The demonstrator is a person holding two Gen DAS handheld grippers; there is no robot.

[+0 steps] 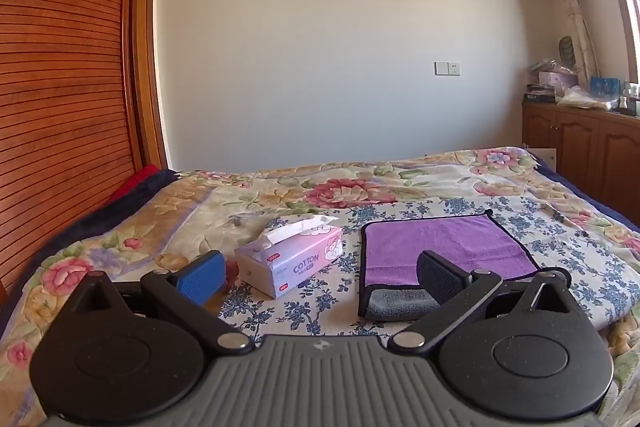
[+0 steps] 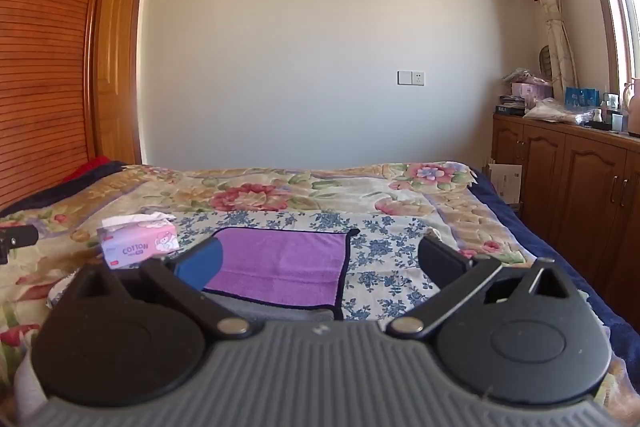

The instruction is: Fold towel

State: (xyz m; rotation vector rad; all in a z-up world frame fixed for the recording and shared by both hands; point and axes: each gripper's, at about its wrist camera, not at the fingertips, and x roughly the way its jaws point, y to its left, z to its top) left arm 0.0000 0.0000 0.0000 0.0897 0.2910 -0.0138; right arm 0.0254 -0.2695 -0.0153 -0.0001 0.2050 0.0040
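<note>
A purple towel with a dark border lies on the floral bedspread, folded over so its grey underside shows along the near edge. It also shows in the right wrist view. My left gripper is open and empty, held above the bed to the towel's left, its right finger in front of the towel's near left corner. My right gripper is open and empty, hovering over the towel's near edge, its left finger over the towel's left side.
A pink tissue box sits left of the towel, also in the right wrist view. A wooden headboard rises at the left. Wooden cabinets with clutter stand right of the bed. The left gripper's tip shows at the left edge.
</note>
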